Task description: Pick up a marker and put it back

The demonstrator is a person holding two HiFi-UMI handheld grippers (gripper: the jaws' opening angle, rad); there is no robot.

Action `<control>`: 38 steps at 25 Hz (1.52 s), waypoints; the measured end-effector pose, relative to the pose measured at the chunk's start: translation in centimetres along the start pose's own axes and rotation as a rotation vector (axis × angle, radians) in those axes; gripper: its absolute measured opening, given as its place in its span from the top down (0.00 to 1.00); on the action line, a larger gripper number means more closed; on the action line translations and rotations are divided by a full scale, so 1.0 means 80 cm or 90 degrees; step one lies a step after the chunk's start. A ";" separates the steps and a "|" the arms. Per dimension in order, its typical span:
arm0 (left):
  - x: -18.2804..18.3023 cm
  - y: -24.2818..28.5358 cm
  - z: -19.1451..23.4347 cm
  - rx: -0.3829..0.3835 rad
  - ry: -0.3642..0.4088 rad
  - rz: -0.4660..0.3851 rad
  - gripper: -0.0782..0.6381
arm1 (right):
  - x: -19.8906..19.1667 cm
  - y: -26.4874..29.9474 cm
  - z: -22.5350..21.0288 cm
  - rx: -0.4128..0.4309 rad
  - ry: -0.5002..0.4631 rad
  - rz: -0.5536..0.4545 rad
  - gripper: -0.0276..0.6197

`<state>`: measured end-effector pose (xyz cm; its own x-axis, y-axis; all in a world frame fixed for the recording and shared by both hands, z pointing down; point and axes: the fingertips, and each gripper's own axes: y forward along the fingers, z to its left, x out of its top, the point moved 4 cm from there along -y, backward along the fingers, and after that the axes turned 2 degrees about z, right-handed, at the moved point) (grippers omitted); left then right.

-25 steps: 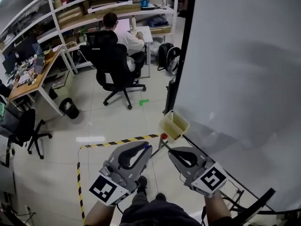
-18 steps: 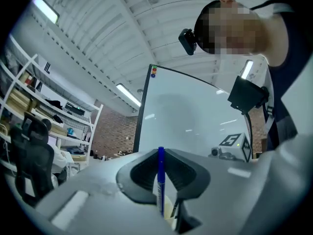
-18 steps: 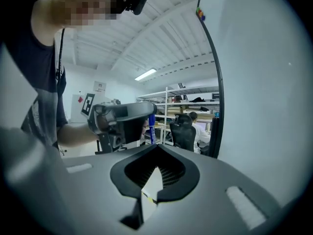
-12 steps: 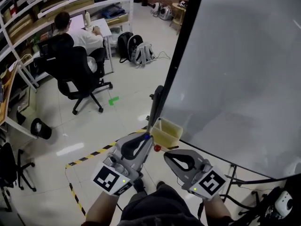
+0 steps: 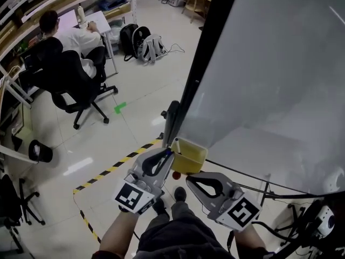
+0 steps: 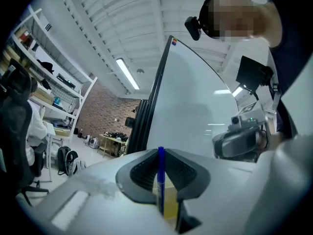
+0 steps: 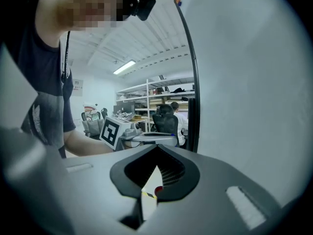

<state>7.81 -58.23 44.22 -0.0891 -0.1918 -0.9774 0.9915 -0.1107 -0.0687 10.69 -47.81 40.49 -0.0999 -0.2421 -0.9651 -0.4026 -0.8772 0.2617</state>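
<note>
Marker stands upright clamped in the left tool, while the right tool is closed, empty

Marker = blue. Left gripper & right gripper: grey, black inside, each w/ a black & white square tag. Tub = yellow. Floor tape: yellow & black stripes. Small knob = red. Whiteboard = white w/ black frame. Office chair = black.
</note>
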 end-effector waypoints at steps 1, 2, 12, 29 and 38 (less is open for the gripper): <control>-0.005 0.002 0.003 0.000 0.002 0.004 0.83 | -0.001 0.002 -0.002 0.002 0.004 -0.002 0.96; -0.010 0.003 0.006 0.000 0.003 0.008 0.83 | -0.003 0.004 -0.003 0.003 0.009 0.000 0.96; -0.035 0.011 0.018 -0.007 0.005 0.029 0.81 | -0.017 0.023 -0.007 0.019 0.034 0.016 0.96; 0.032 -0.014 0.004 0.006 0.032 -0.020 0.84 | -0.003 0.016 -0.013 -0.013 0.003 0.019 0.96; 0.100 -0.055 -0.037 0.041 0.072 0.028 0.89 | 0.030 0.004 0.001 -0.043 -0.046 0.009 0.96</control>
<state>2.99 -56.38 36.08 -0.0306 -0.0872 -0.9957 0.9858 -0.1671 -0.0156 10.25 -48.62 38.25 -0.1706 -0.2258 -0.9591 -0.3388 -0.9006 0.2723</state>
